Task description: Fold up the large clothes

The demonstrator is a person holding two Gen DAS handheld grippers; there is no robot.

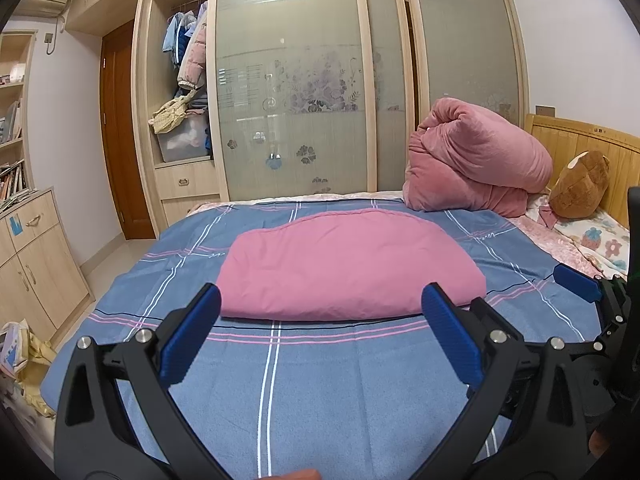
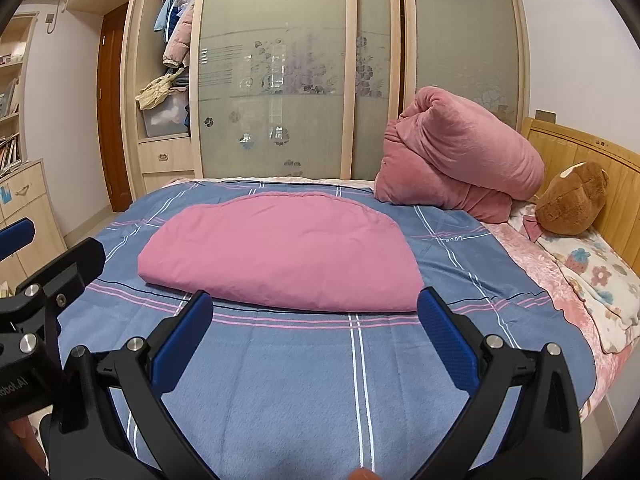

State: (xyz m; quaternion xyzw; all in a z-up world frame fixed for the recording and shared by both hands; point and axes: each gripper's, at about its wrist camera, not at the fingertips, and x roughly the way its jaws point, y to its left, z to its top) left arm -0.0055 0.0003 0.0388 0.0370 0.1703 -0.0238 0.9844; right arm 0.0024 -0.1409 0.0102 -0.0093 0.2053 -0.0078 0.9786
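Note:
A folded pink garment lies flat on the blue plaid bedsheet in the middle of the bed. It also shows in the right wrist view. My left gripper is open and empty, held above the sheet just short of the garment's near edge. My right gripper is open and empty too, at the same near edge, right of the left one. The right gripper's blue pad shows at the right of the left wrist view. The left gripper's pad shows at the left of the right wrist view.
A bundled pink quilt and a brown plush toy sit at the wooden headboard on the right. A wardrobe with glass sliding doors stands behind the bed. A low cabinet and clutter stand on the left floor.

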